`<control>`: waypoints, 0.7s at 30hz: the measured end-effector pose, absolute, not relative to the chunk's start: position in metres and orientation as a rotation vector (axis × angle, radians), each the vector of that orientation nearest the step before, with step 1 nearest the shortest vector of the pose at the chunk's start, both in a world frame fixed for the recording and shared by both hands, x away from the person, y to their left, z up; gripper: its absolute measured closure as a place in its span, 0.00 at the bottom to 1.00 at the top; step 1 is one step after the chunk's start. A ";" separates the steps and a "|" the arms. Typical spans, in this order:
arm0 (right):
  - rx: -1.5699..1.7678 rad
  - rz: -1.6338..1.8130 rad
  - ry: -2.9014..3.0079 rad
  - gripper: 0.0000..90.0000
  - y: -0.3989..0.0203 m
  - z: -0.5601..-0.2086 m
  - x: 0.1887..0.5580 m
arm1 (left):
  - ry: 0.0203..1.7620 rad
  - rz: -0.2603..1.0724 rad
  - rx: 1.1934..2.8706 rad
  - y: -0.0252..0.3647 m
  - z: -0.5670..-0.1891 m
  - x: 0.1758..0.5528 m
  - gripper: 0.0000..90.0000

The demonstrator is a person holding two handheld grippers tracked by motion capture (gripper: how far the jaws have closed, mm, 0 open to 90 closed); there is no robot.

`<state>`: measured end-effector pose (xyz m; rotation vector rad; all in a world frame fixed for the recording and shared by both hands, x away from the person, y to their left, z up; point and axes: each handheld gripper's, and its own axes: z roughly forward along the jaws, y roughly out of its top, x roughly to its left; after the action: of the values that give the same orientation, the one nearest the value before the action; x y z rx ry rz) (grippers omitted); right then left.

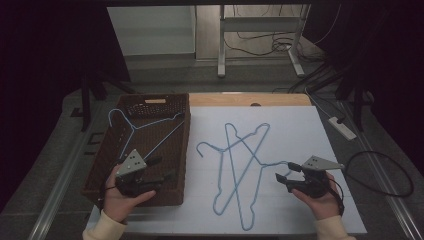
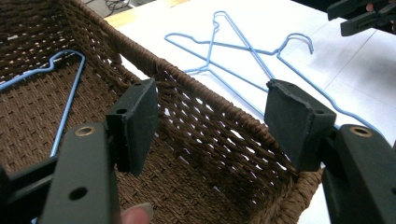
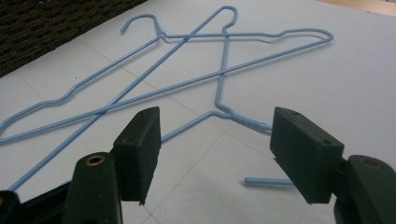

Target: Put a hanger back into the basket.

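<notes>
One blue wire hanger (image 1: 145,124) (image 2: 70,88) lies inside the brown wicker basket (image 1: 186,145) (image 2: 187,140) on the left. Two more blue hangers (image 1: 240,150) (image 2: 243,46) lie crossed on the white board (image 1: 300,130). My left gripper (image 1: 161,169) (image 2: 210,112) hovers over the basket's near right corner, open and empty. My right gripper (image 1: 286,172) (image 3: 217,135) is open low over the board. Between its jaws lie the neck (image 3: 224,109) and hook end (image 3: 266,181) of one crossed hanger, and the pads do not touch it.
The basket's dark weave (image 3: 46,28) borders the board on the left. A white power strip (image 1: 342,127) and black cables lie on the floor to the right. A wooden table edge (image 1: 240,99) runs behind the board, with a desk frame beyond.
</notes>
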<state>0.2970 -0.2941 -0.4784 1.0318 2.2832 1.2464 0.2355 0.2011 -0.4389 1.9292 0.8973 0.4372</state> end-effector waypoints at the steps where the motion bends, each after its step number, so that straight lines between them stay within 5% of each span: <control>1: 1.034 1.243 2.288 0.39 -0.293 -0.478 0.298 | 0.896 0.435 1.928 0.201 -0.439 0.236 0.39; 21: 0.925 1.135 2.444 0.39 -0.226 -0.469 0.336 | 0.875 0.413 1.950 0.195 -0.443 0.238 0.39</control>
<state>0.3363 -0.2259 -0.4695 0.9247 2.4443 1.1354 0.2379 0.1951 -0.4431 1.9501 0.8746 0.4125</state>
